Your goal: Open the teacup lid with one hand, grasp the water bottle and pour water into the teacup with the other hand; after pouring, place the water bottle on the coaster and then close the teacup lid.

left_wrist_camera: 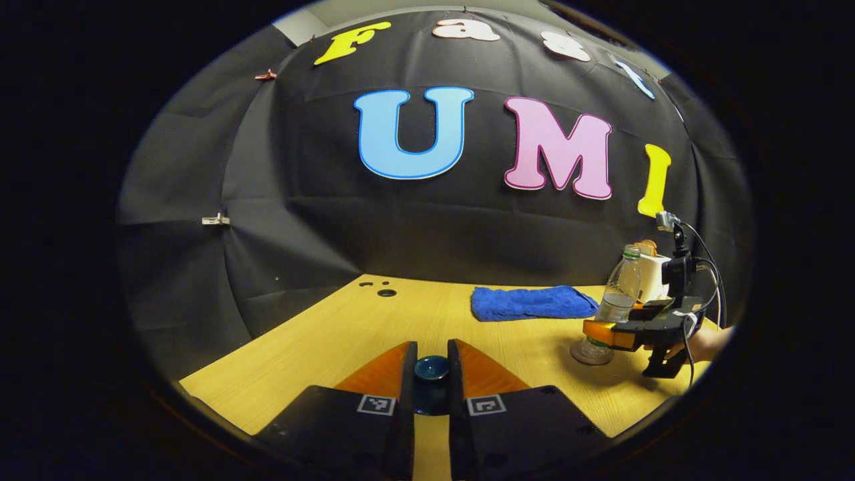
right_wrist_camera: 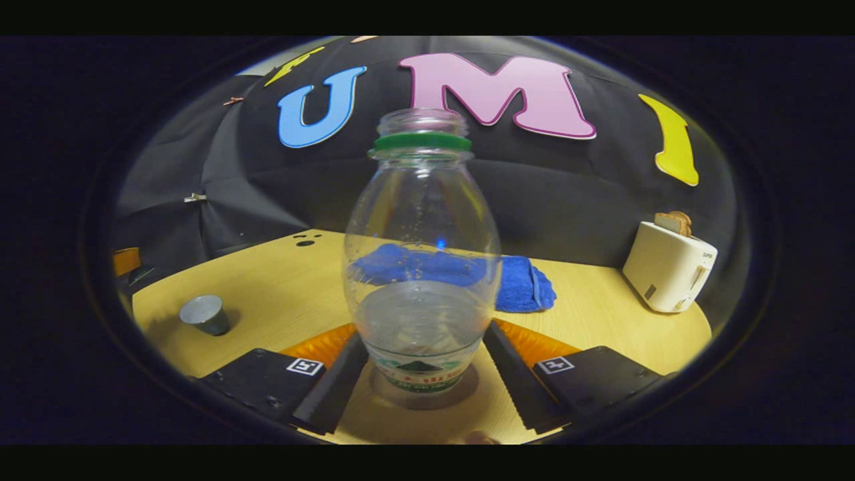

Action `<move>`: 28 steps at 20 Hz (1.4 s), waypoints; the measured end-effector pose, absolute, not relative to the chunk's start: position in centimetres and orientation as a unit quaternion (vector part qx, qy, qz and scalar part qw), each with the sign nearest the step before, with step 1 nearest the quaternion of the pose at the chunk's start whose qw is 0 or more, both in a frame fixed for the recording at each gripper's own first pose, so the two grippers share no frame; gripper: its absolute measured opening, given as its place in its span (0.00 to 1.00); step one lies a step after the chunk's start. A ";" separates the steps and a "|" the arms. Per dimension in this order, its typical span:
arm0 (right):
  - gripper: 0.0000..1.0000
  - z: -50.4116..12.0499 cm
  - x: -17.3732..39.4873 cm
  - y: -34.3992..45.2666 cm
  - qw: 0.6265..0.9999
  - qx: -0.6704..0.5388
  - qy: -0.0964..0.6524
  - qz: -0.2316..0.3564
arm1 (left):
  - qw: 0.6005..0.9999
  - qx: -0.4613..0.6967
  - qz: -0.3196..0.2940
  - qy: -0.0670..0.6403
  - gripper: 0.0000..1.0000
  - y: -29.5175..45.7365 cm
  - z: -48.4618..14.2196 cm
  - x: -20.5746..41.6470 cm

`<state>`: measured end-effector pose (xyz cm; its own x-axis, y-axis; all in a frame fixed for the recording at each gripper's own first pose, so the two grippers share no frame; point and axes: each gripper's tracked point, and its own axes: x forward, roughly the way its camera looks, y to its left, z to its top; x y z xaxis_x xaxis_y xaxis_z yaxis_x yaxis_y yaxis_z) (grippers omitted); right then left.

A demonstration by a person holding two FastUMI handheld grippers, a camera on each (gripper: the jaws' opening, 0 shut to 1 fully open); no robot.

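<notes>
Wooden table (left_wrist_camera: 334, 334) under black cloth; left jaws grip teacup lid (left_wrist_camera: 431, 369), right jaws straddle water bottle (right_wrist_camera: 422, 267).

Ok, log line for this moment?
left gripper: holds teacup lid | right gripper: around water bottle, on coaster | teacup: open

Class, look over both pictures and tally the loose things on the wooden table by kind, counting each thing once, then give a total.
Water bottle: 1
Coaster: 1
Teacup: 1
Teacup lid: 1, held off the table between the left gripper's jaws
Blue towel: 1
Toaster: 1
Total: 6
</notes>
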<state>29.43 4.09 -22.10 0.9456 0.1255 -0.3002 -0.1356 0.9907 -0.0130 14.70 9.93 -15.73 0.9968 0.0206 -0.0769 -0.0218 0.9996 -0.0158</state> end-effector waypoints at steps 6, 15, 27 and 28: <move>0.96 -22.1 27.0 4.6 0.983 0.002 0.165 0.077 | 0.999 -0.008 0.007 0.036 0.24 9.6 -14.9 15.1; 0.96 -23.8 22.1 1.6 0.979 -0.010 0.196 0.061 | 0.999 -0.009 -0.012 0.033 0.24 7.0 -16.5 19.0; 0.99 -22.8 17.4 -1.7 0.977 0.033 0.209 0.028 | 0.996 0.059 -0.022 0.062 0.24 5.1 -22.4 22.4; 0.99 -23.0 17.1 -1.9 0.976 0.038 0.212 0.026 | 0.996 0.060 -0.022 0.062 0.24 5.1 -22.6 22.6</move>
